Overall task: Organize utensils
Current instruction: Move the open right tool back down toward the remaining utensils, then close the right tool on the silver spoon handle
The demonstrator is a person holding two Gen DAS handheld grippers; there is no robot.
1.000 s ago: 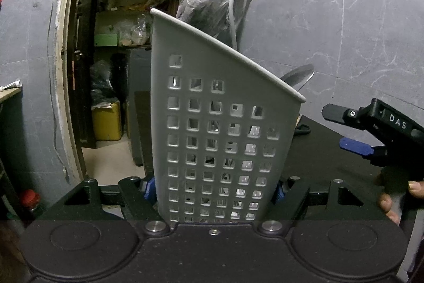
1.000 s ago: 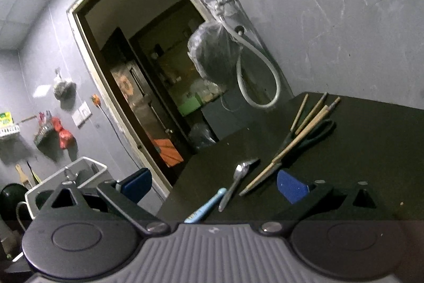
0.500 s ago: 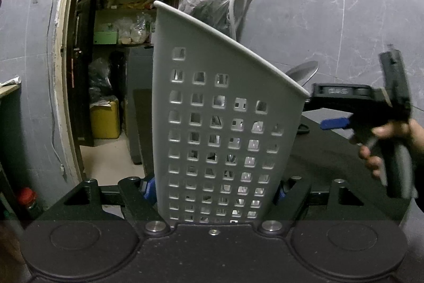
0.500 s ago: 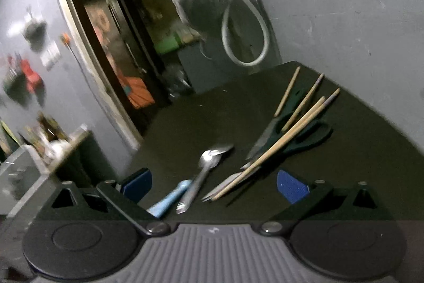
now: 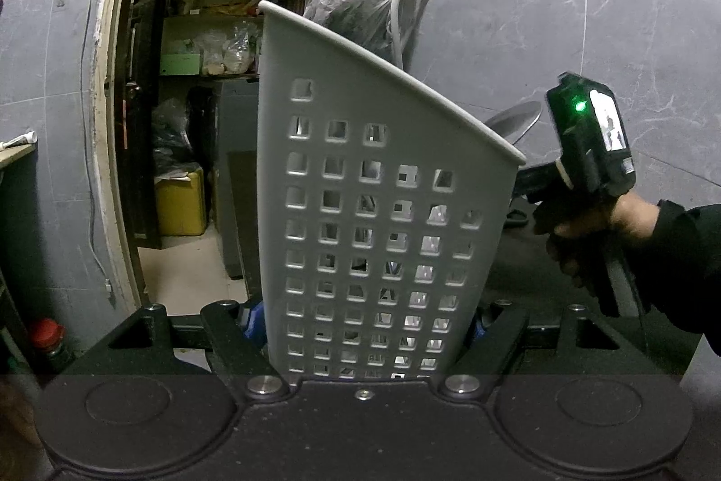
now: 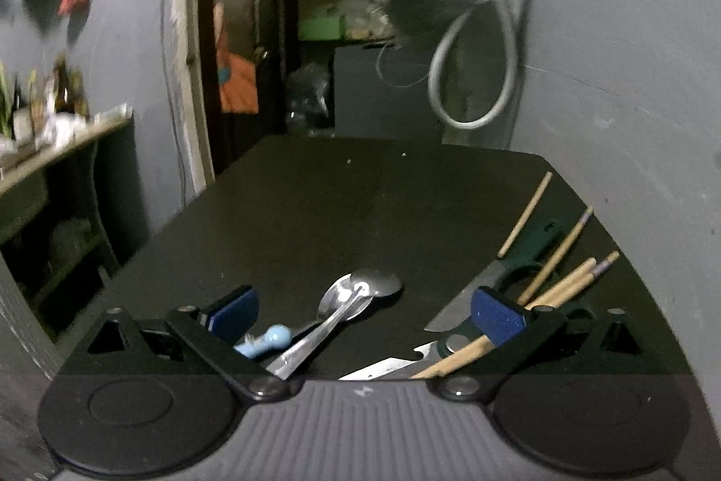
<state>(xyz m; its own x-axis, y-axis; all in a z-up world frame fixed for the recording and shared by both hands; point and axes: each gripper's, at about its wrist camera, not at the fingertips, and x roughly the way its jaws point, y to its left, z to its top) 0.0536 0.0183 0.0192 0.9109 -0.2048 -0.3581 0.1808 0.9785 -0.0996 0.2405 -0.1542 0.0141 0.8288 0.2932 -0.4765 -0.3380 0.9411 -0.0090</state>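
Observation:
My left gripper [image 5: 365,323] is shut on a grey perforated utensil holder [image 5: 374,183], which leans to the left and fills the left wrist view. A metal utensil [image 5: 513,120] pokes out behind its rim. My right gripper [image 6: 365,314] is open, with nothing between its blue pads [image 6: 498,316]. It hovers over two metal spoons [image 6: 356,296] on the black table [image 6: 360,201]. A light blue handle [image 6: 266,339] lies to their left. To the right lie a knife [image 6: 468,300], green-handled scissors [image 6: 536,242] and several wooden chopsticks [image 6: 563,251].
A person's hand [image 5: 586,228] grips the right tool beside the holder. An open doorway [image 5: 203,120] with shelves lies behind. A bagged tap and hose [image 6: 473,30] hang on the grey wall past the table's far edge. A cluttered shelf [image 6: 54,134] stands on the left.
The right gripper rolled upright and swung closer over the spoons and chopsticks. In the left wrist view it turned and moved up beside the holder. The holder stayed in place.

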